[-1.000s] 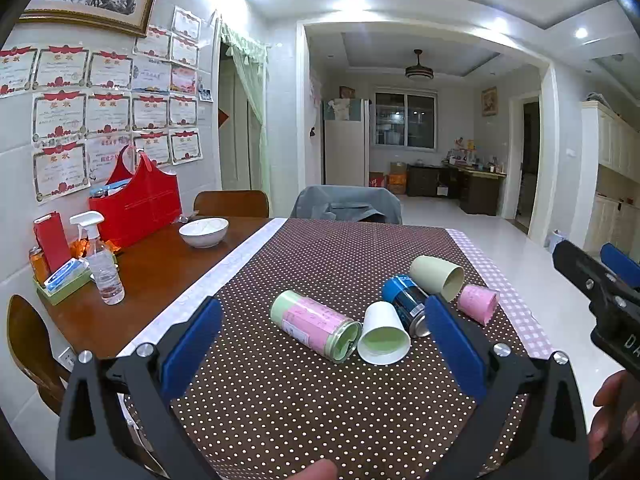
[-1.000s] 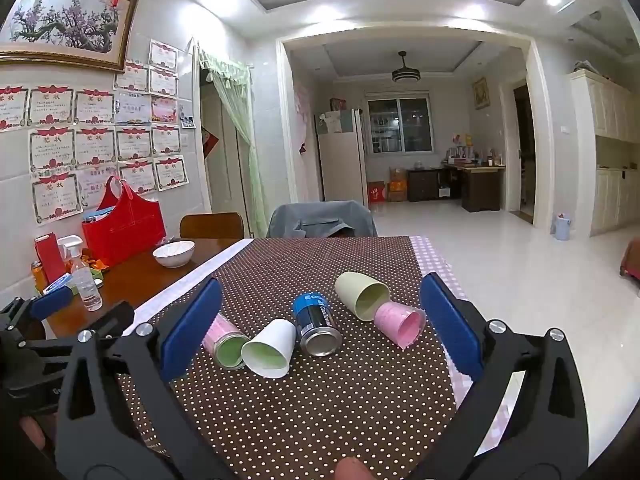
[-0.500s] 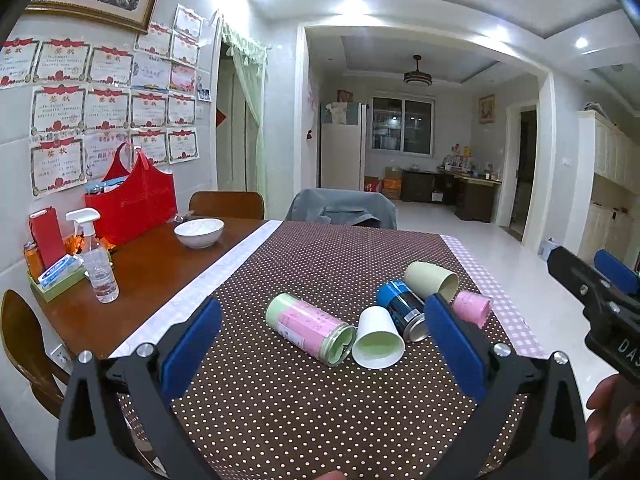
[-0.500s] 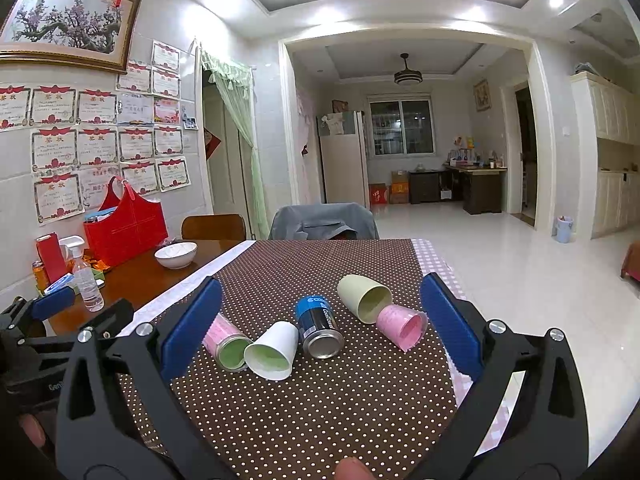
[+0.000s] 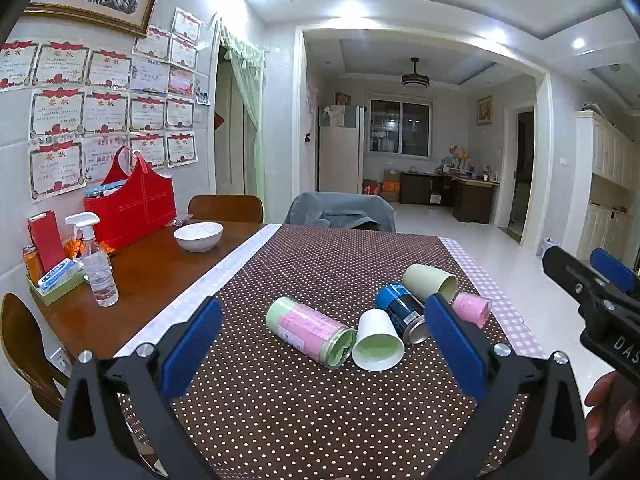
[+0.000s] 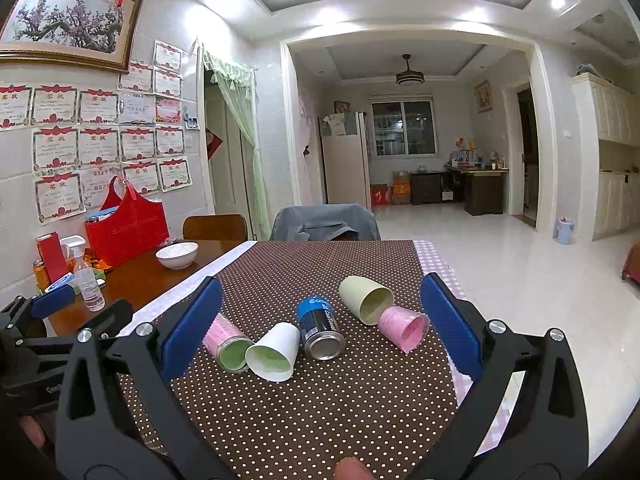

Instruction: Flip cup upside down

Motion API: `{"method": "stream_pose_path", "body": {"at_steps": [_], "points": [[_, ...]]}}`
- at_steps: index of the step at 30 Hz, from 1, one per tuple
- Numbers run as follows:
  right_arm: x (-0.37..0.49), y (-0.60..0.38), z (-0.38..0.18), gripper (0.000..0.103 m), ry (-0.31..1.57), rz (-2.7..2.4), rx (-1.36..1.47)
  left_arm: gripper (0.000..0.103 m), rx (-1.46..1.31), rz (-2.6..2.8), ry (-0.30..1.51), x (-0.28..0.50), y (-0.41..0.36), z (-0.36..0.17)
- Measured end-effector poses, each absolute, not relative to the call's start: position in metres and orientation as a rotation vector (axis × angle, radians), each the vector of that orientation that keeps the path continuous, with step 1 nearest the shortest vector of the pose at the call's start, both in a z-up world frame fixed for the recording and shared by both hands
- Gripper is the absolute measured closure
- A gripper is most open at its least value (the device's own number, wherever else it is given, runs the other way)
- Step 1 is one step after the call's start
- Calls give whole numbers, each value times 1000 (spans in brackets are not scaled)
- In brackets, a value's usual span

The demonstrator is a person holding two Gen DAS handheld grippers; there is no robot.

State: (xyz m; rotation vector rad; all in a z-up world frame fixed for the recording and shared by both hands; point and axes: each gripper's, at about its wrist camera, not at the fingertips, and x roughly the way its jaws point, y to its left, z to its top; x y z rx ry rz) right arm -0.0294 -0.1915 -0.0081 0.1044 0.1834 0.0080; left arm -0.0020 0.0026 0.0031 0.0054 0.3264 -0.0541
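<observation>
Several containers lie on their sides on the brown dotted tablecloth [image 5: 280,408]: a white paper cup [image 5: 378,346] [image 6: 274,352], a pink-green tin [image 5: 310,332] [image 6: 226,344], a blue can [image 5: 402,312] [image 6: 320,328], a pale green cup [image 5: 430,282] [image 6: 366,300] and a pink cup [image 5: 472,309] [image 6: 404,330]. My left gripper [image 5: 320,344] is open and empty, short of the tin and white cup. My right gripper [image 6: 320,322] is open and empty, short of the blue can; it also shows at the right edge of the left wrist view [image 5: 592,300].
On the bare wood at the left stand a white bowl [image 5: 198,236], a spray bottle [image 5: 96,268], a red bag [image 5: 132,208] and a tissue tray [image 5: 60,278]. Chairs [image 5: 340,212] stand at the far end. The table's right edge [image 5: 508,312] drops to the floor.
Both grippers have drawn back and tilted up slightly; the containers sit a little farther off and lower in view. Nothing on the table has moved. Both jaws stay open.
</observation>
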Motion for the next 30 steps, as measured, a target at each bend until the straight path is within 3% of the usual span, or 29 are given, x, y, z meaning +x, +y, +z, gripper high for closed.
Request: {"method": "stream_pose_path", "body": {"at_steps": [30], "points": [[-3, -191, -12, 6, 200, 25, 72, 4, 18, -38, 350, 18, 10, -5]]}}
